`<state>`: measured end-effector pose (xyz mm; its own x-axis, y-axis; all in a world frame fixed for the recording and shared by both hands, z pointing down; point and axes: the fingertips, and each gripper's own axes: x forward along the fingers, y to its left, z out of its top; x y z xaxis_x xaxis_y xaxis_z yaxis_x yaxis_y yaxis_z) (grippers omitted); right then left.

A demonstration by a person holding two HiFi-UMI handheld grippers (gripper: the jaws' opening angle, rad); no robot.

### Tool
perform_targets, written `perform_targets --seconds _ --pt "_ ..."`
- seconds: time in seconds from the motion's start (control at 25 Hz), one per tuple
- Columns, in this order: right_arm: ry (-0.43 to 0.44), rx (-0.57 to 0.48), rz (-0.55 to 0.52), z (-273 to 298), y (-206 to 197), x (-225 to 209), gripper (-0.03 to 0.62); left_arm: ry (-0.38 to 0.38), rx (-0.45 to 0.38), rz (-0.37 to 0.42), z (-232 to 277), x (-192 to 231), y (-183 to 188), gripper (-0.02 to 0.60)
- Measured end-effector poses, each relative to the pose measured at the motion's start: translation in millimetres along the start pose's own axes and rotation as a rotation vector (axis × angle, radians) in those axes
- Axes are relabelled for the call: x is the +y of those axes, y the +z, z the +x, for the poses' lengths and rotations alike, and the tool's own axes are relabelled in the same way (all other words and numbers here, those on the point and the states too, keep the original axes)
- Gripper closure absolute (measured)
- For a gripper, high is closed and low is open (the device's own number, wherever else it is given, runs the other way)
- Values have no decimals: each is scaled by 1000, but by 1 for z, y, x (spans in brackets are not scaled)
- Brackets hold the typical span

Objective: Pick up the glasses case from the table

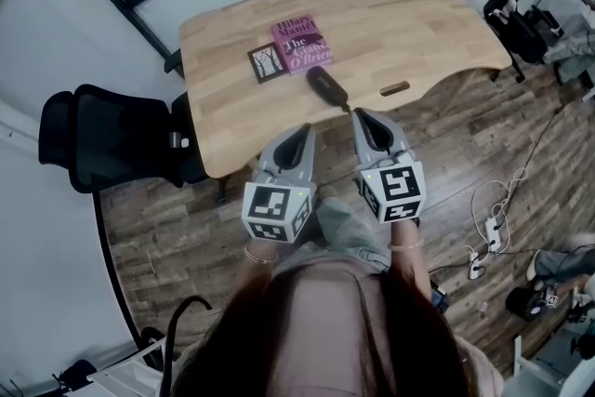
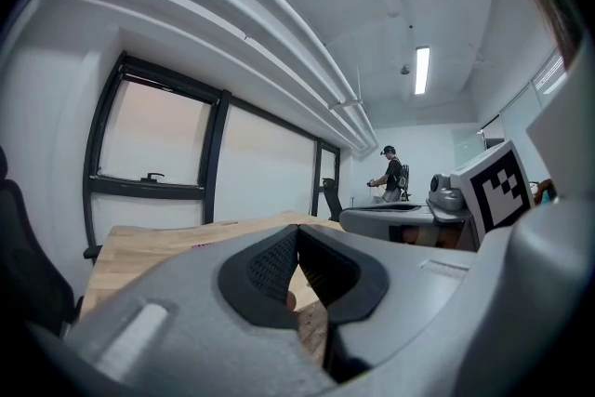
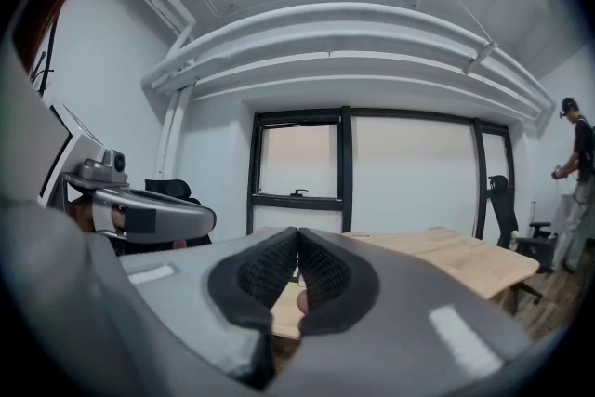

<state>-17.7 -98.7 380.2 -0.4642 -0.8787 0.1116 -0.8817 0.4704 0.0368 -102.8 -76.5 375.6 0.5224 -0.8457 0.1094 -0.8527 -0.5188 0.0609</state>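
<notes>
Office-type room: light wooden desk (image 1: pixel 400 23); black mesh office chair (image 1: pixel 93 139) left of desk; white power strip (image 1: pixel 491 232) on dark plank floor (image 1: pixel 177 228) right of desk; black-framed windows (image 3: pixel 297 158) behind desk.

The grey body of the left gripper (image 2: pixel 297 230) hides most of the light wooden tabletop (image 2: pixel 144 254) ahead of it. Far off to the side of the right gripper (image 3: pixel 297 234), a standing person (image 3: pixel 584 153) is cut by the frame's edge. The small black card (image 1: pixel 267 62) ahead of the left gripper bears a design too small to tell.
</notes>
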Motion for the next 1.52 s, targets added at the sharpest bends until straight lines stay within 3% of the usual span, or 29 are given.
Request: perform_targets --seconds 0.36,1.0,1.52 --pt "-16 -5 -20 42 1 -30 591 0 11 -2 42 22 2 572" --pt "30 36 -52 108 -11 -54 591 35 34 -26 97 60 -1 571" --pt "125 120 -88 156 -38 -53 571 67 46 -32 131 86 -2 571"
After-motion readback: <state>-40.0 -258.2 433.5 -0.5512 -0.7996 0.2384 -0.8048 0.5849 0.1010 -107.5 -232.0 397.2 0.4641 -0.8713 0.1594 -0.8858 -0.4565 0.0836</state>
